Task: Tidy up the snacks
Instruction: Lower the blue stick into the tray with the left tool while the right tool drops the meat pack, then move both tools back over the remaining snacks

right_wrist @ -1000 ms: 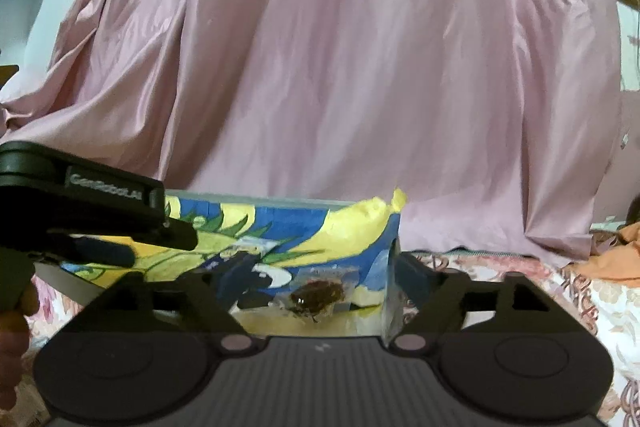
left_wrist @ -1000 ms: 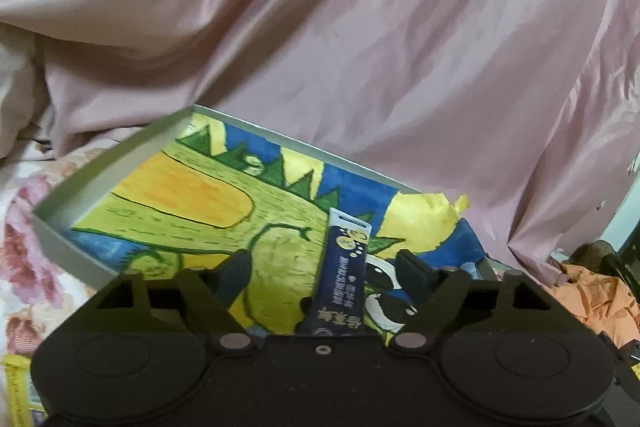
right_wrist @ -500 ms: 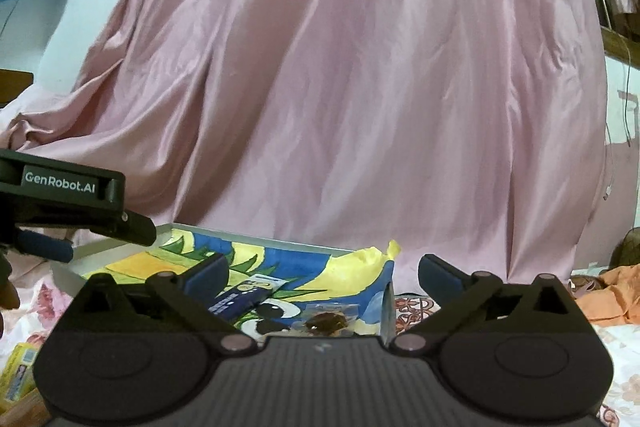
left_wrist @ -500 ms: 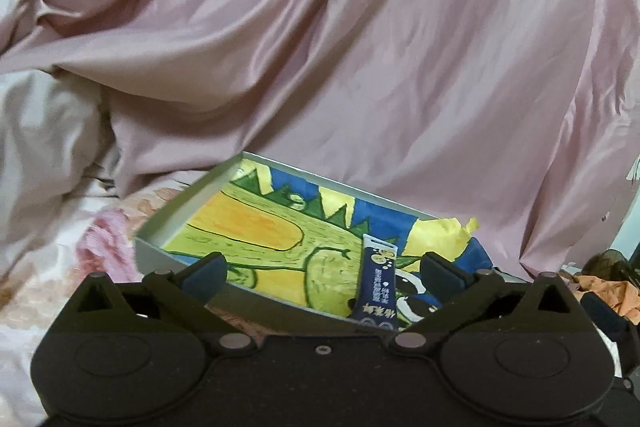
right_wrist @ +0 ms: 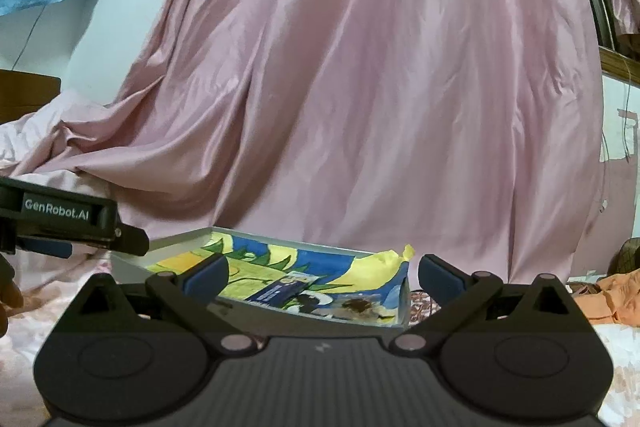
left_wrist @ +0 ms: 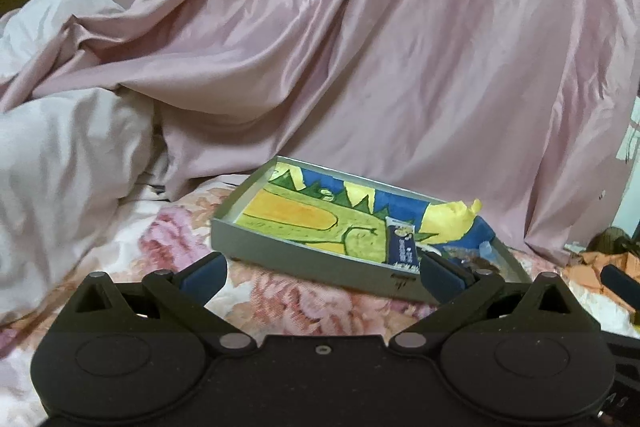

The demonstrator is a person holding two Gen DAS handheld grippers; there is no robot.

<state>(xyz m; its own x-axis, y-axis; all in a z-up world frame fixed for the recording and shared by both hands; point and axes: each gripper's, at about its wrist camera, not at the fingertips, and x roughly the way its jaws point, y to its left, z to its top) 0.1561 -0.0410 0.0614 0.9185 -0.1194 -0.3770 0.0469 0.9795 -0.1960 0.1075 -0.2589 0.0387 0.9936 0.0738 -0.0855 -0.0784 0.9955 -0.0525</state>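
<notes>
On the flowered bedspread, against a pink satin drape: grey tray, dinosaur-print lining, near side sagging into soft bedding. Likely to tip or slide if bumped. Inside, toward its right end, dark-blue snack stick lying flat, and a small clear-wrapped brown sweet; light, easily scattered. Left gripper and right gripper both spread wide, empty, short of the tray.

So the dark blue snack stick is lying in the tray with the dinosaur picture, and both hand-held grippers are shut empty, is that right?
Not quite. The dark blue snack stick does lie in the tray, but both wrist views show the left hand-held gripper and right hand-held gripper open, not shut, and empty.
</notes>
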